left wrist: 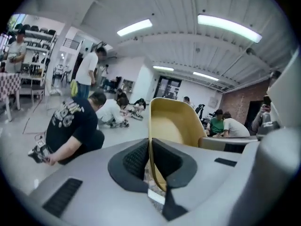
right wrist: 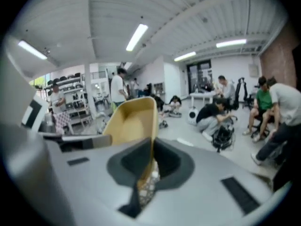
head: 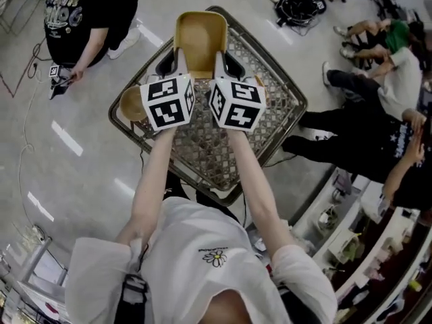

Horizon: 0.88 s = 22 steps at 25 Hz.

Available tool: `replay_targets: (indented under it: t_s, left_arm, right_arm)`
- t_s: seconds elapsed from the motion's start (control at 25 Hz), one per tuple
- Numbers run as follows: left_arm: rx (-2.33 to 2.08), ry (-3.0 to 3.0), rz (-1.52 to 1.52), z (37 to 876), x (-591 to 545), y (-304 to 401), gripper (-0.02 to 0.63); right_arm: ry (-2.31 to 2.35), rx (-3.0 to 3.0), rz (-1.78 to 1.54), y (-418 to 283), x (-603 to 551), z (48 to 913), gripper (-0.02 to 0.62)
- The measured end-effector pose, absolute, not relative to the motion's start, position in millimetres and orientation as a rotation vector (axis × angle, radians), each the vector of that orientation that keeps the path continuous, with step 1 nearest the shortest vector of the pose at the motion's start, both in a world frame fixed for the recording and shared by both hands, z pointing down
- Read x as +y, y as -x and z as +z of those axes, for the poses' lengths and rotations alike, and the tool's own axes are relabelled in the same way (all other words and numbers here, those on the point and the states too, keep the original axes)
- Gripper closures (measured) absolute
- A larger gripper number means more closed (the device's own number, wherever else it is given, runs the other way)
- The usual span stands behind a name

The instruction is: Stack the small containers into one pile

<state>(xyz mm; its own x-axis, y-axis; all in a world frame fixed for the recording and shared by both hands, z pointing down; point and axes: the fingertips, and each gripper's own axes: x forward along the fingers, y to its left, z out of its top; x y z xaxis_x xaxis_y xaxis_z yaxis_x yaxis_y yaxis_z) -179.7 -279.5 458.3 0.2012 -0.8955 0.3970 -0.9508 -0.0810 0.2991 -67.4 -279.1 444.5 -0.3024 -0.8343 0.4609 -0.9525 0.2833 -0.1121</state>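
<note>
2 tan containers are in sight, and I take the scene from the left. On the floor at far left a person in a black printed T-shirt (head: pixel 81 12) crouches, well apart from the table (head: pixel 287 93), which has a lattice-patterned top. At the table's left edge the second container (head: pixel 131 104) lies just beside the left marker cube, touched by neither gripper.

My left gripper (head: pixel 177 59) is clamped on the left wall of the lifted container (head: pixel 200 39). In the left gripper view the dark pads of the left gripper (left wrist: pixel 149 161) pinch that thin wall, and the container (left wrist: pixel 171 124) rises beyond them with its hollow facing the camera.

The container hangs between the 2 grippers over the far part of the table, its opening up and tipped toward the near side.

My right gripper (head: pixel 226 61) is closed on the opposite, right wall. The right gripper view shows the right gripper (right wrist: pixel 151 161) squeezing that rim, with the container (right wrist: pixel 131 124) leaning left of the pads.

At far right several people (head: pixel 378 127) sit on the floor.
</note>
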Motion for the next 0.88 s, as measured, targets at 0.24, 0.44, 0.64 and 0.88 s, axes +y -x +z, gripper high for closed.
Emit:
replay_targets:
  t_s: [0.24,0.44,0.64,0.88]
  left_arm:
    - [-1.854,-2.314,0.011,319,-256,156,0.565]
    - [-1.871,-2.556,0.0,240,-212,113,0.565]
    - [-1.883,-2.707,-0.055,196,-182,82,0.565]
    - [-1.844,-2.769,-0.072,186,-176,66,0.565]
  right_arm:
    - [-1.876,-2.416,0.2,44,-240,314,0.551]
    - [-2.039,-2.511,0.094,4,-188,247,0.551]
    - [-2.173,-2.625,0.163,-27,-160,221,0.552]
    - [-2.246,-2.62,0.132,-42,-150,211,0.552]
